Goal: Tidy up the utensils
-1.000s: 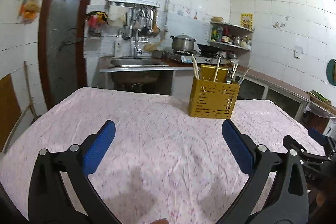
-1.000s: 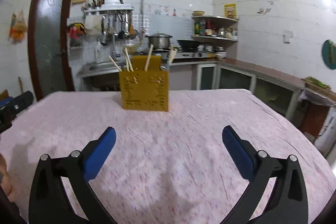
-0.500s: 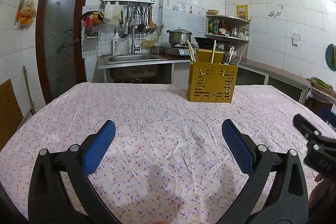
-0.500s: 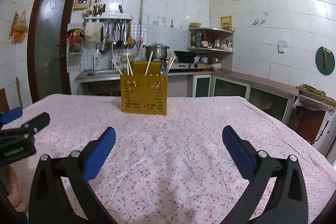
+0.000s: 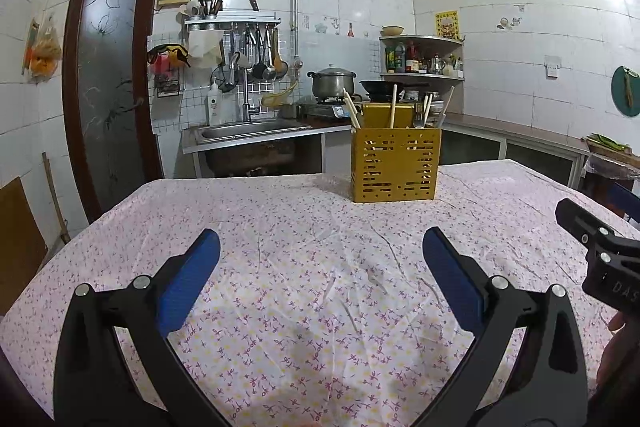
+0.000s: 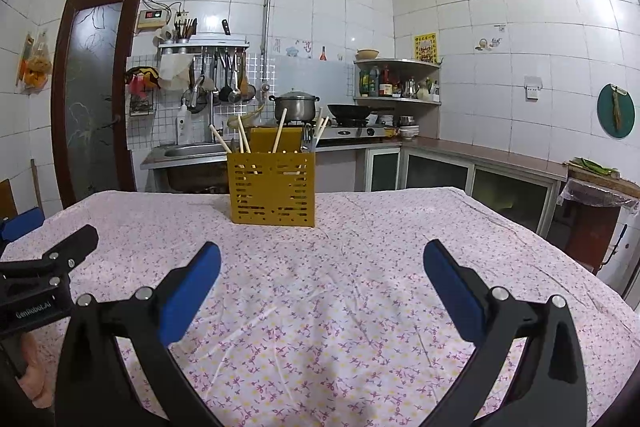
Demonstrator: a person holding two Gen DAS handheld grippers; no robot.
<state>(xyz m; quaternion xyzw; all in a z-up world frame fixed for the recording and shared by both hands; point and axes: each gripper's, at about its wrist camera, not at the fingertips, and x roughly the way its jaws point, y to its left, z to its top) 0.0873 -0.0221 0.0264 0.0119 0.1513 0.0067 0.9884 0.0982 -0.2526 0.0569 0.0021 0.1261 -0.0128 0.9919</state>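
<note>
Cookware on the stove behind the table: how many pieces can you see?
2: a lidded steel pot on the left side of the stove, and a dark wok to its right. Anything smaller behind them would be hidden.

1 yellow holder, 2 grippers, 1 table.

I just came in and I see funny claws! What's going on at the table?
A person is holding two grabber tools over a table with a flowery cloth. The left gripper and the right gripper are both wide open and hold nothing. Ahead of them stands a yellow holder with chopsticks and other utensils standing in it. Nothing else lies on the cloth, and neither tool is touching the holder.
</note>
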